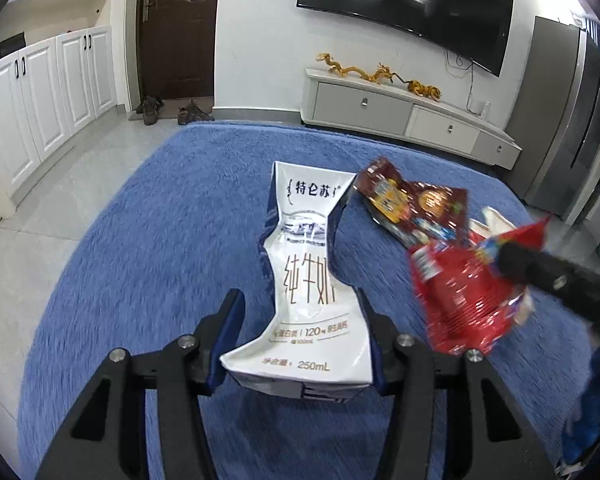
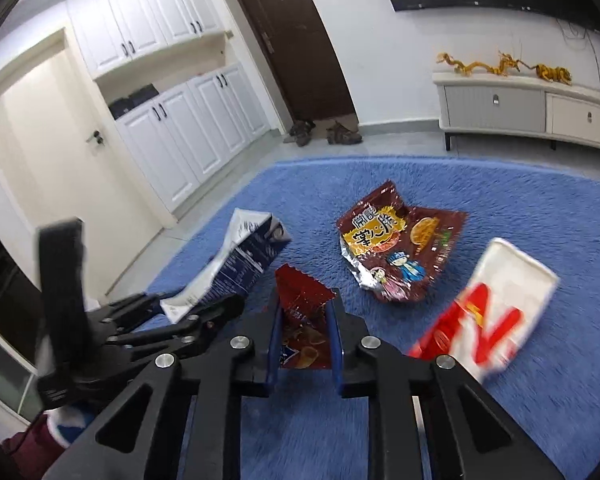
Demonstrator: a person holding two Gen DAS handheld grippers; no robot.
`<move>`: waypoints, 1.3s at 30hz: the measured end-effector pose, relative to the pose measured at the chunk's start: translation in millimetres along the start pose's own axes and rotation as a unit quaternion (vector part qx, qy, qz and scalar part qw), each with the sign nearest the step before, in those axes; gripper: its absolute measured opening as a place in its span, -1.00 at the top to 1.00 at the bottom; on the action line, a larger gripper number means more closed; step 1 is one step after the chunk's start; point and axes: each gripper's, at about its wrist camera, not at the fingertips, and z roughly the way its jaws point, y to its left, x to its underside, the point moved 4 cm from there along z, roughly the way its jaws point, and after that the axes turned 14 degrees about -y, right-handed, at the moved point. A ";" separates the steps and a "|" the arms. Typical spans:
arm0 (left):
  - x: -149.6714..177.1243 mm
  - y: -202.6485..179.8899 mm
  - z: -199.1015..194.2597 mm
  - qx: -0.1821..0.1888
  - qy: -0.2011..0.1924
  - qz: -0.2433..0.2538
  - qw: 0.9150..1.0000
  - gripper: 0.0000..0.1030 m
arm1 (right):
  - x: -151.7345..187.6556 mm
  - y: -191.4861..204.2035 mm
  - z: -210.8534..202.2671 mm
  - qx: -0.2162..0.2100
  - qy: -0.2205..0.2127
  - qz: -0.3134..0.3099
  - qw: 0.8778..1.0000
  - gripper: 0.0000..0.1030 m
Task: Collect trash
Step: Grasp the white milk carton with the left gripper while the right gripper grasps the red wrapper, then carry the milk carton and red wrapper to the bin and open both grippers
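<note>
Above the blue rug [image 1: 140, 240], the left tongs [image 1: 300, 316] are clamped on a crushed white milk carton [image 1: 304, 280], lifted off the rug. Just beside it, the right tongs [image 2: 303, 320] are clamped on a red snack bag [image 2: 302, 312]. On the rug lie a brown chip wrapper [image 2: 404, 248] and a red-and-white packet [image 2: 496, 312], near each other.
</note>
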 end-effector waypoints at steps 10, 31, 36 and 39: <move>12.5 -63.1 -87.5 0.023 -0.024 0.047 0.998 0.02 | 4.5 -6.9 -134.9 0.021 -0.055 -0.011 0.998 0.64; 33.8 -414.2 -61.4 0.255 0.035 0.194 0.947 0.01 | 48.3 -236.1 -375.4 0.277 -0.142 0.097 0.945 0.82; 48.0 -462.0 -27.2 0.277 0.084 0.195 0.937 0.01 | 76.6 -295.3 -373.1 0.314 -0.118 0.141 0.931 0.80; 55.8 -482.3 -6.9 0.283 0.109 0.202 0.931 0.01 | 94.4 -331.2 -359.1 0.328 -0.097 0.169 0.924 0.79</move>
